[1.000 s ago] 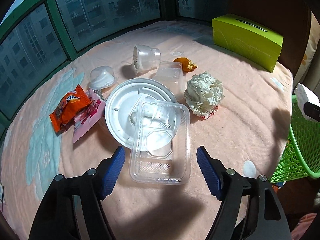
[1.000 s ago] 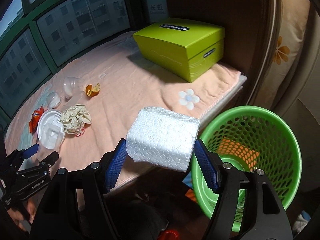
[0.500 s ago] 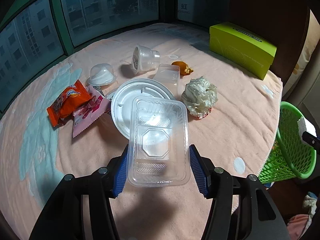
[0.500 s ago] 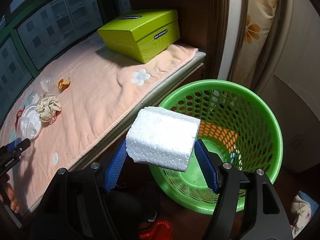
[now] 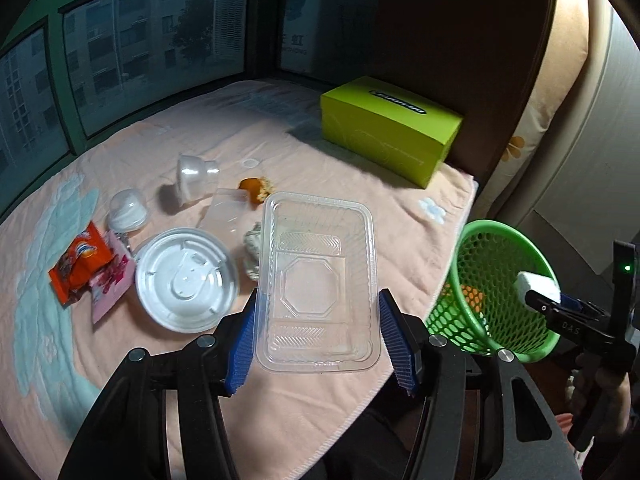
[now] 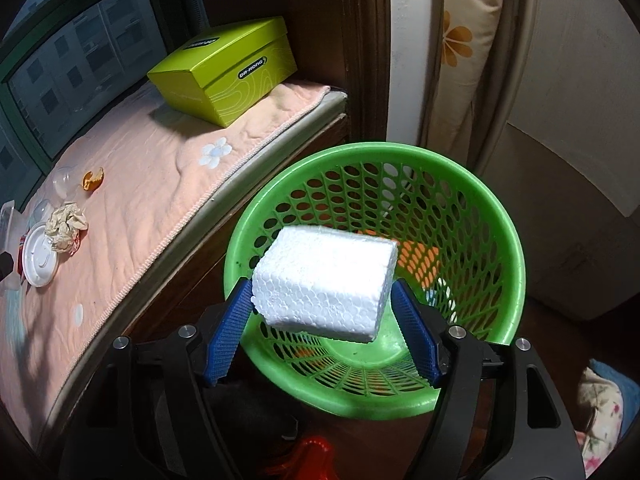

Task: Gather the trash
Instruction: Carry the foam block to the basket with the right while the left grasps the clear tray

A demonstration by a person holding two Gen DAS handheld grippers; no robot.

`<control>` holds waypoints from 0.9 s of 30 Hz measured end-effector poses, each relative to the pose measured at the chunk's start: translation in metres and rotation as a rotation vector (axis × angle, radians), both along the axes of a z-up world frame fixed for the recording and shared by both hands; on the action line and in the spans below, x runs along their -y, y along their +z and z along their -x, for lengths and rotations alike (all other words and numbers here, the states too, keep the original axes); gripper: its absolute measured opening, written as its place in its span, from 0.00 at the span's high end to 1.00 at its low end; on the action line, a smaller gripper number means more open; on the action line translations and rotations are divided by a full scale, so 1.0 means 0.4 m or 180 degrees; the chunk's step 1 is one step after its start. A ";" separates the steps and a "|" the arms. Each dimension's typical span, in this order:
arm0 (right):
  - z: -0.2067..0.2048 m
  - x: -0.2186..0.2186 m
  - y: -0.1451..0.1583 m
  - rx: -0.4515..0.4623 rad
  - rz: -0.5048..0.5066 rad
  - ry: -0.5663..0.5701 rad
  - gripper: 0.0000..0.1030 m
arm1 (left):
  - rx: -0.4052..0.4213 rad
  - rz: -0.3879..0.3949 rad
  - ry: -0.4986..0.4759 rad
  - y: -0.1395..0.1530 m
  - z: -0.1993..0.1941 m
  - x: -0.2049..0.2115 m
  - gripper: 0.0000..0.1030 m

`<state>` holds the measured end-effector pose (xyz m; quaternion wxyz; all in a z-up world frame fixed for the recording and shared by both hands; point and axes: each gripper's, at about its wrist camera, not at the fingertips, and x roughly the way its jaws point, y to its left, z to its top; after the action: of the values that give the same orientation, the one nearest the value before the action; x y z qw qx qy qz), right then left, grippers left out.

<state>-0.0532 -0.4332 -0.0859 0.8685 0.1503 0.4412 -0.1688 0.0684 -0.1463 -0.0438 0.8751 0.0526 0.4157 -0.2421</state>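
The left gripper is showing 2 glossy black arms, each carrying a ribbed blue pad on its inner face. 4 round silver screw heads are sitting along the arms, 2 on the left arm and 2 on the right. The right gripper is wearing the same black arms, blue ribbed pads and 4 silver screws. Seen from the left camera, far to the right, its black body is bearing pale lettering, possibly "DAS", and a small green light is glowing on the upright black block behind it. Bare skin of the right hand is showing dimly around its handle.
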 end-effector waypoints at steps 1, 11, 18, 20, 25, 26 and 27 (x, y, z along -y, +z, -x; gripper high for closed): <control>0.005 0.005 0.003 0.0019 -0.0007 -0.0012 0.24 | -0.0001 0.0004 -0.0063 0.002 0.001 0.023 0.47; 0.085 0.083 0.037 0.0152 0.0038 -0.0214 0.22 | -0.0125 -0.0068 -0.0702 -0.021 0.020 0.270 0.47; 0.150 0.137 0.036 0.0214 0.0065 -0.0396 0.22 | -0.0206 -0.0216 -0.1071 -0.064 0.059 0.430 0.46; 0.167 0.153 0.036 0.0234 0.0048 -0.0442 0.22 | -0.0213 -0.0271 -0.1145 -0.078 0.069 0.467 0.46; 0.199 0.181 0.039 0.0279 0.0014 -0.0545 0.22 | -0.0327 -0.0324 -0.1252 -0.109 0.082 0.531 0.46; 0.203 0.185 0.039 0.0284 0.0009 -0.0564 0.22 | -0.0347 -0.0332 -0.1266 -0.115 0.086 0.541 0.45; 0.208 0.187 0.039 0.0289 0.0010 -0.0582 0.22 | -0.0365 -0.0337 -0.1288 -0.122 0.087 0.550 0.45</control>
<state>-0.1362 -0.5082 -0.0701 0.8688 0.1961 0.3855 -0.2411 0.0334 -0.3665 -0.0924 0.7796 0.1670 0.4579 -0.3933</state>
